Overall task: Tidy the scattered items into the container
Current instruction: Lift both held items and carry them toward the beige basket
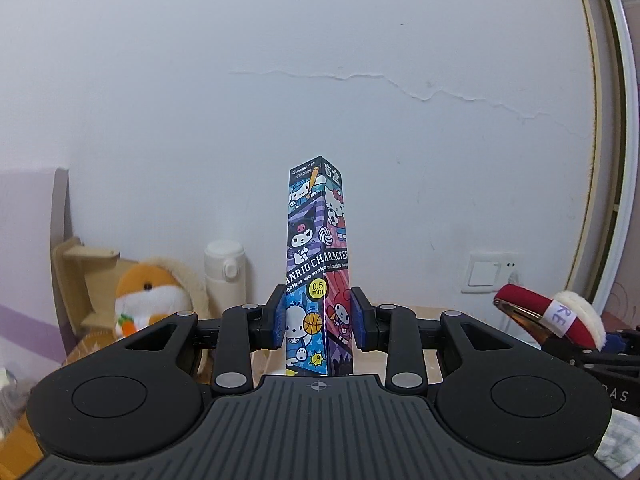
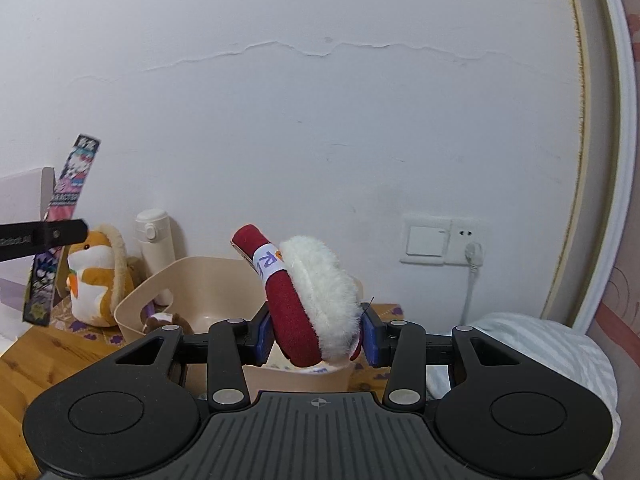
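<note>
My left gripper (image 1: 319, 320) is shut on a tall cartoon-printed pen box (image 1: 318, 256), which stands upright between the blue pads in the left wrist view. The same pen box (image 2: 64, 216) shows at the far left of the right wrist view, tilted, with the left gripper's finger across it. My right gripper (image 2: 316, 330) is shut on a red hair clip with white fur trim (image 2: 308, 300), held up above the beige container (image 2: 208, 280). That hair clip (image 1: 548, 314) also appears at the right edge of the left wrist view. A small brown item (image 2: 160, 322) lies inside the container.
An orange and white plush toy (image 2: 94, 280) and a cream bottle (image 2: 154, 248) stand by the white wall behind the container. A wooden tabletop (image 2: 44, 360) lies at the lower left. A wall switch and socket (image 2: 440, 240) are on the right, with striped bedding (image 2: 552, 352) below.
</note>
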Motion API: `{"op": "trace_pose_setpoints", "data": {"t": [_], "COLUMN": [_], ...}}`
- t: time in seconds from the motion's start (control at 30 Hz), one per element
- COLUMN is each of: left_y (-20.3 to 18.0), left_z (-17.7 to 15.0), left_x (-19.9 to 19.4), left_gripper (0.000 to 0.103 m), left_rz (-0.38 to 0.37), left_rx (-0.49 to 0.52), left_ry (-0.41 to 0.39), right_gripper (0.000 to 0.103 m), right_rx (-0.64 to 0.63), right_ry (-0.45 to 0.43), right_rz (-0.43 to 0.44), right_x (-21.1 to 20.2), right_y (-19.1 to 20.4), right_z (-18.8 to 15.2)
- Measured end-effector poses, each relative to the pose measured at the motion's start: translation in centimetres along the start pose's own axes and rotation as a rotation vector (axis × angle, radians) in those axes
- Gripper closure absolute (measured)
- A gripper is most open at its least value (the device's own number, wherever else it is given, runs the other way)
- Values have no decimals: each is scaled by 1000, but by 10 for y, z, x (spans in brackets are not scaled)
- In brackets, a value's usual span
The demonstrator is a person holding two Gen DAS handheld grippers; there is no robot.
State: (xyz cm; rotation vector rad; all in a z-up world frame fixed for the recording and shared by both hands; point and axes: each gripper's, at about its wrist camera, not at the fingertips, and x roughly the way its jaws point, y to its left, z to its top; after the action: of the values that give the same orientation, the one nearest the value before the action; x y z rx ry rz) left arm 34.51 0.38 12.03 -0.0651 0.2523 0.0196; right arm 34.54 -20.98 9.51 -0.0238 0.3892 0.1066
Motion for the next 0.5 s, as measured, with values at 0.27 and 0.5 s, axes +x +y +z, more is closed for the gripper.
{"op": "trace_pose_setpoints", "data": {"t": [0.27,0.5], "left_y": [-9,-21], "left_z": [-2,-11], "left_x": [21,55], "left_gripper": [71,71], "left_rz": [23,53], "left_rx": [31,106], "left_ry": [-12,-50], "right_gripper": [63,63], "right_rx": [-37,-77], "right_ry": [0,47], "right_rz": [3,-22], "right_x": [19,56], "right_y": [10,19], "right_z": [11,17]}}
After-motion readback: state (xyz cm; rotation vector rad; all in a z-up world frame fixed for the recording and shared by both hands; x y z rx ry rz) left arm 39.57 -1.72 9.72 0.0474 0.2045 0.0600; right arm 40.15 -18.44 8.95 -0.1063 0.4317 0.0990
